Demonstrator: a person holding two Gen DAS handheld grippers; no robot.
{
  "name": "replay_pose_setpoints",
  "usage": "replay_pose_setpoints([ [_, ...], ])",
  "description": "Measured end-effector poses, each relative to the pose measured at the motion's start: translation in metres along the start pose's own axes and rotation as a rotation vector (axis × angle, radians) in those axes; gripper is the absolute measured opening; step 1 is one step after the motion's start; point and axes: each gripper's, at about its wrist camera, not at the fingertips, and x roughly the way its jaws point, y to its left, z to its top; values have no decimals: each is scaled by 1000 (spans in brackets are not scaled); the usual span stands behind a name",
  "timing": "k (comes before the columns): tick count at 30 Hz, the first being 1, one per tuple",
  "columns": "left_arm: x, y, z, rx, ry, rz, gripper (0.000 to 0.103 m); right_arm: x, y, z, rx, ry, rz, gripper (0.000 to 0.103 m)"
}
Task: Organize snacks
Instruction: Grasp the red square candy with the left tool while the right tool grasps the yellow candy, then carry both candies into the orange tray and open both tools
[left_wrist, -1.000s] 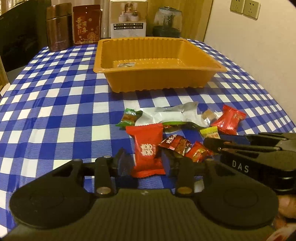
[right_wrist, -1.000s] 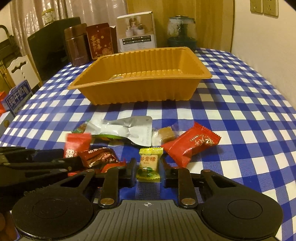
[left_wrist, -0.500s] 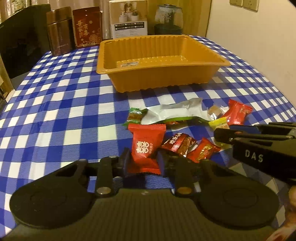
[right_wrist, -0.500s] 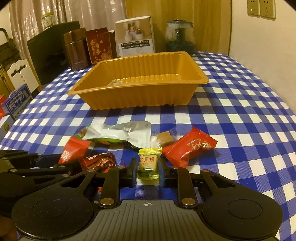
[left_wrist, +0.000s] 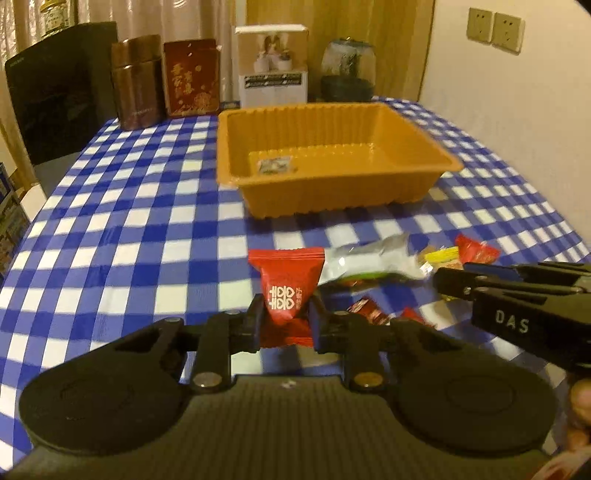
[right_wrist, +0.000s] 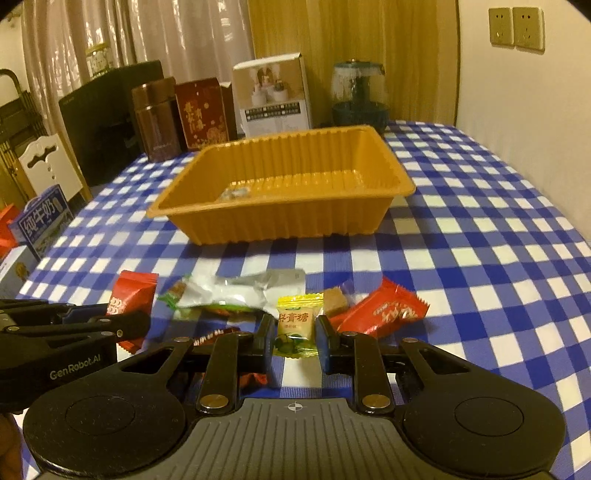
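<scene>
Left wrist view: left hand-held gripper (left_wrist: 285, 316) clamps the red candy (left_wrist: 285, 286); right hand-held gripper (right_wrist: 295, 334) pinches the yellow candy (right_wrist: 295, 326).

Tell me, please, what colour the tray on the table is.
The tray is orange-yellow with ribbed walls, clearest in the right wrist view.

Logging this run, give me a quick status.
Left gripper shut on red candy, lifted. Right gripper shut on yellow candy. Orange tray ahead, path unobstructed.
</scene>
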Motion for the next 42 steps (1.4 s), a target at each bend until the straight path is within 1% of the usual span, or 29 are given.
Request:
replay_pose_setpoints([
  [3,-4,-5,13,15,-21,-3,22,-5,-1,11,-4,-30,-1,24],
  [8,-5,-11,36,11,-55,-25,22,-12,-3,34,-11,-84,2,24],
  [12,-4,-14,56,14,-85,-37,22,-11,-8,48,-7,-104,3,24],
  [21,14,-7,99,-27,-115,-63,22,-1,-17,83,-19,-150,3,24],
  [32,48,-3,133,-72,-123,-76,22,34,-32,119,-5,-160,20,24],
  [36,64,-1,139,-85,-119,-78,22,50,-40,127,4,-159,20,24],
  [42,80,2,142,-104,-103,-81,22,73,-56,135,63,-127,14,24],
])
